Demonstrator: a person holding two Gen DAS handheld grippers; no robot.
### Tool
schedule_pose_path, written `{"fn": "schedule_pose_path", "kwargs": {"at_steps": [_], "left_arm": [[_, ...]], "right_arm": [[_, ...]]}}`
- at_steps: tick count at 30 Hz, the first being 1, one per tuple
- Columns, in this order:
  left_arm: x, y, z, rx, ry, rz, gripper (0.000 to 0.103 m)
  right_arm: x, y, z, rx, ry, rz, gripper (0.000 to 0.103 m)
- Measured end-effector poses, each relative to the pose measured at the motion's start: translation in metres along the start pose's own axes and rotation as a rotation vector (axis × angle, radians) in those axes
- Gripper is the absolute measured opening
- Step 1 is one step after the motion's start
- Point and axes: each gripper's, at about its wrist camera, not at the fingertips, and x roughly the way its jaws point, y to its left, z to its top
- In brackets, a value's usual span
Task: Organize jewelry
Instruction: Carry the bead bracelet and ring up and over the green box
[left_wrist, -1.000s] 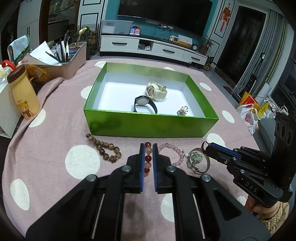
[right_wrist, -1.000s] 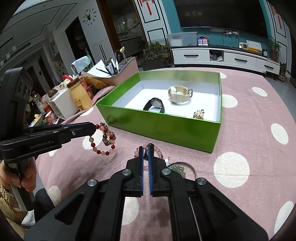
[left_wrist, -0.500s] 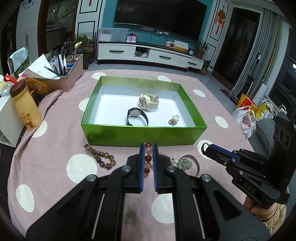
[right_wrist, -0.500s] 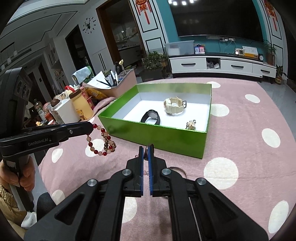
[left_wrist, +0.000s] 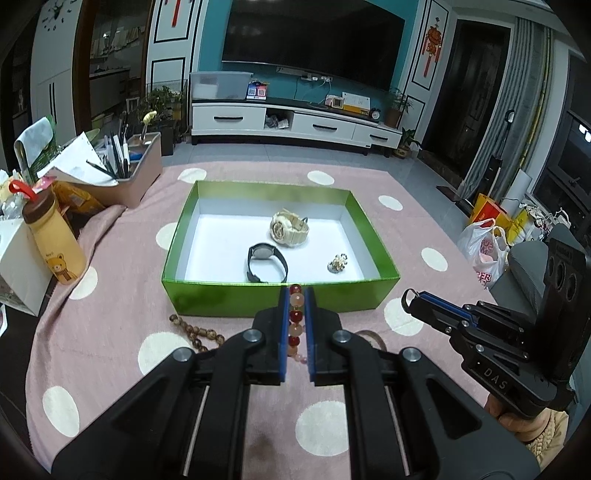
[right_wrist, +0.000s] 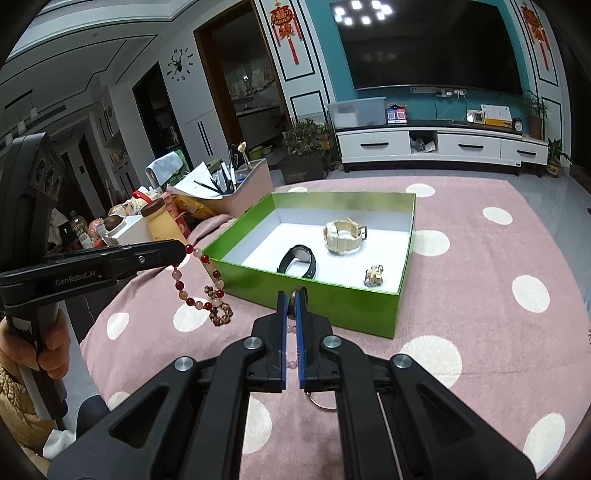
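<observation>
The green box (left_wrist: 280, 299) sits open on the pink polka-dot cloth (left_wrist: 110, 332), holding a cream watch (left_wrist: 290, 229), a black watch (left_wrist: 266, 262) and a small gold trinket (left_wrist: 338, 263). Left of the box stand a beige organizer (left_wrist: 136, 181) with pens and papers, a yellow bear bottle (left_wrist: 55, 240) and a white carton (left_wrist: 18, 269); nothing lies between the grippers and the box's near wall. The left gripper (left_wrist: 296, 295) is clamped on a red-and-peach bead bracelet (right_wrist: 199, 280), which in the right wrist view hangs clear of the cloth in a loop below the fingertips. The right gripper (right_wrist: 291, 295) is closed on a pink bead bracelet (right_wrist: 290, 363), whose beads show in the slot between its fingers, with a metal ring (right_wrist: 325, 402) dangling underneath; what exactly the tips pinch cannot be told. A brown wooden bead bracelet (left_wrist: 195, 332) lies on the cloth in front of the box. Compared with a second ago, both grippers have risen: the pink bracelet and its ring, then lying on the cloth, are now lifted, and the box appears farther below in both views. Grip on both sides unchanged.
</observation>
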Motion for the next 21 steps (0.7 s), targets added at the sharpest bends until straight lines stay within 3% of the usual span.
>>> {"fn": "schedule_pose_path", "kwargs": {"at_steps": [21], "left_arm": [[-0.002,-0.007,0.042,0.033,-0.069,0.009,0.007]], "right_arm": [[-0.001,-0.004,0.03,-0.012,-0.066,-0.009,0.004]]}}
